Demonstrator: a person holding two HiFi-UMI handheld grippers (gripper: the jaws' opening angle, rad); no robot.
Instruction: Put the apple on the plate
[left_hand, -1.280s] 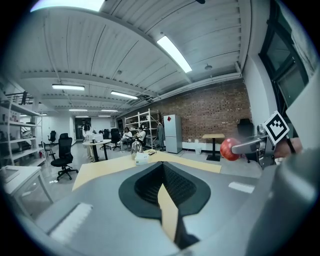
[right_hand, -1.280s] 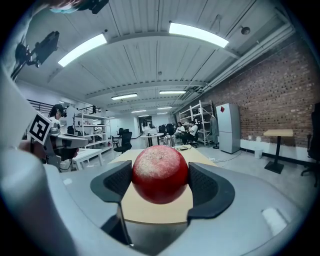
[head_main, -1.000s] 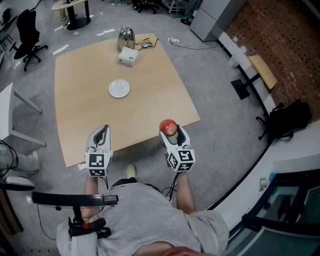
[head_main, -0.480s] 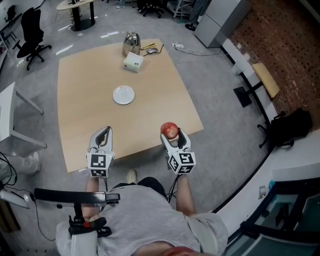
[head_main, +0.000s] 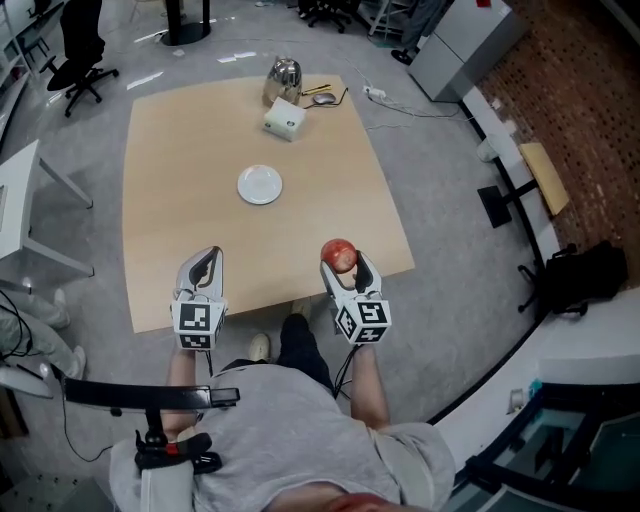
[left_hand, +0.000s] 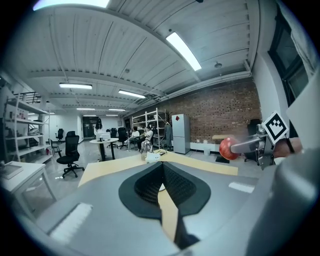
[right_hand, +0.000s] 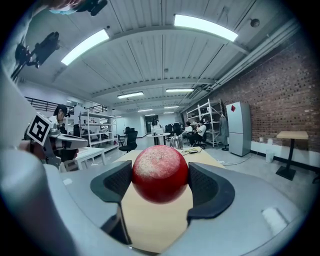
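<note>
Right gripper (head_main: 340, 258) first: its two dark pads are clamped on the apple (right_hand: 160, 173), one on each side, and the red fruit fills the gap between them. Left gripper (head_main: 205, 262) has its jaws pressed together with nothing in them. Both are held out level, side by side and well apart, pointing forward over the near edge of the table (head_main: 180, 150).

From above I can't make out either hand. The marker cubes sit over them, and only the bare forearms show behind, the right forearm (head_main: 368, 385) and the left forearm (head_main: 180, 380), both drawn in close to a grey shirt (head_main: 290, 440). A shoe (head_main: 260, 346) pokes out below the table edge.

So the apple hangs in the air just inside the table's near edge, towards its right side, not touching the wood. The plate (head_main: 260, 184) lies further on, about mid-table, white and bare, well apart from the fruit and a little to the left of it. Beyond that, near the far edge, a white box (head_main: 284, 118) sits just in front of a shiny metal pot (head_main: 286, 73); small things beside them are too small to tell. An office chair (head_main: 80, 50) stands past the far left corner, cut off by the frame.
</note>
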